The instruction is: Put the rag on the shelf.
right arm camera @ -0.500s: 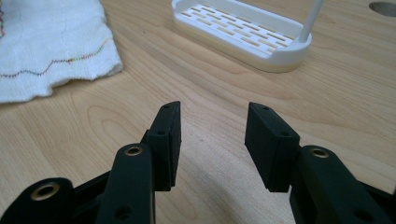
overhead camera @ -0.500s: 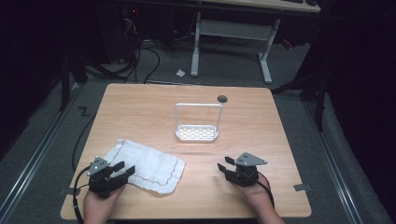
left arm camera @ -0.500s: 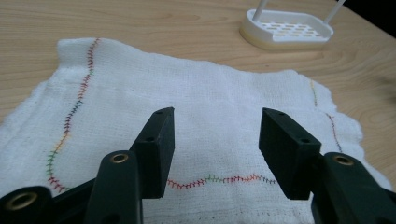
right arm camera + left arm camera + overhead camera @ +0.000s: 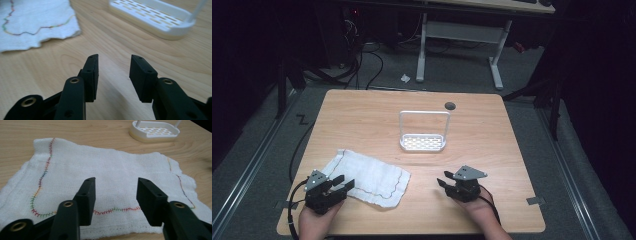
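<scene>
The left claw [image 4: 343, 183] sits at the near left of the counter [image 4: 362, 110], held in the person's left hand [image 4: 314, 220]. Its two black jaws are spread apart and hold nothing. Their tips hang just over the near edge of a white cloth [image 4: 369, 176].

The right claw [image 4: 443, 179] sits at the near right, held in the right hand [image 4: 474, 210]. Its jaws are also apart and hold nothing. Bare wood shows under them and between them.

The left gripper view shows the cloth [image 4: 105, 175] up close. A wavy line of stitching [image 4: 45, 172] in many colours runs near its edge, which the high view shows just as a thin dark line. The weave of the cloth is plain here too.

The cloth lies flat on the near left part of the counter. Its long side runs from the far left toward the near right, and one corner points at the right claw. The cloth and the right claw are apart.

Past the cloth, near the middle of the counter, stands a white tray [image 4: 422, 144] with slots in its bottom. The high view shows a thin white handle [image 4: 424, 113] rising over it like an arch. The right gripper view shows the tray [image 4: 155, 21] close, with its long side running from near left to far right, and the cloth's corner [image 4: 37, 20] at the left.

A small dark round spot [image 4: 450, 106] sits near the far edge of the counter.
</scene>
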{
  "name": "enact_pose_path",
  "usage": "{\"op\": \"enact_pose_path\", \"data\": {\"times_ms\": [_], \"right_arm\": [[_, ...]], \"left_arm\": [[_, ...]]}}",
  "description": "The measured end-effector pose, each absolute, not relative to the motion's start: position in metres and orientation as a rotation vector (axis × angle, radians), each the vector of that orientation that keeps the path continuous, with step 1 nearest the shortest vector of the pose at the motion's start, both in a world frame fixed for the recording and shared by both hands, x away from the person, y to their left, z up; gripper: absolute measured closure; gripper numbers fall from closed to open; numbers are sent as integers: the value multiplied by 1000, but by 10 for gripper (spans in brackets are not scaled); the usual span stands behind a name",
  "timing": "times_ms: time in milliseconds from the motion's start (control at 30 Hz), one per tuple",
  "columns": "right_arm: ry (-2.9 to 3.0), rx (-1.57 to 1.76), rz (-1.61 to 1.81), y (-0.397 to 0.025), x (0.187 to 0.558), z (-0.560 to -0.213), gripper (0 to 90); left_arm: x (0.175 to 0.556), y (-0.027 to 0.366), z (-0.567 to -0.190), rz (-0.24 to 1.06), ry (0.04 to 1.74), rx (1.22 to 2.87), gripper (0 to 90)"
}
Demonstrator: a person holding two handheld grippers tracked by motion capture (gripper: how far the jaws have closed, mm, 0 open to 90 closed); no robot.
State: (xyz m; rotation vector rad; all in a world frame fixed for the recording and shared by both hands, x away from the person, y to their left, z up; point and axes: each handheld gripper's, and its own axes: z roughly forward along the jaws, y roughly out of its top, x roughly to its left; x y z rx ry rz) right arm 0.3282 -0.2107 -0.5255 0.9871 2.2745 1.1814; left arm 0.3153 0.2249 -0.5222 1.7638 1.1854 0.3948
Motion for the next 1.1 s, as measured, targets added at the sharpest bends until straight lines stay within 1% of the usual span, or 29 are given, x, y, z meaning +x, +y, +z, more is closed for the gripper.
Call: {"op": "enact_pose_path", "data": {"times_ms": [133, 200, 267, 333, 500, 633, 767, 933, 1033, 1100], "right_arm": [[2311, 917, 1209, -187, 327, -521, 692], [2333, 888, 1205, -171, 332, -516, 763], [2344, 858, 1203, -153, 340, -511, 836], [2371, 845, 1206, -132, 351, -509, 895], [2462, 821, 1129, -84, 379, -519, 900], [2511, 820, 1054, -75, 386, -532, 900], [2519, 787, 1088, -90, 365, -534, 900], [2526, 766, 1107, -123, 320, -536, 900], [2525, 801, 1120, -142, 296, -536, 900], [2531, 805, 1132, -148, 289, -534, 889]], "left_arm": [[318, 222, -524, 382, 1200, 1793, 723], [318, 220, -524, 365, 1202, 1823, 845], [318, 217, -525, 357, 1182, 1856, 898], [317, 212, -525, 353, 1159, 1890, 899], [315, 205, -526, 342, 1128, 1922, 898], [316, 203, -531, 298, 1132, 1948, 888], [316, 196, -535, 254, 1114, 1973, 870], [313, 174, -536, 207, 1033, 2015, 842], [309, 158, -536, 223, 972, 2052, 816], [307, 152, -535, 254, 951, 2067, 782]]}}
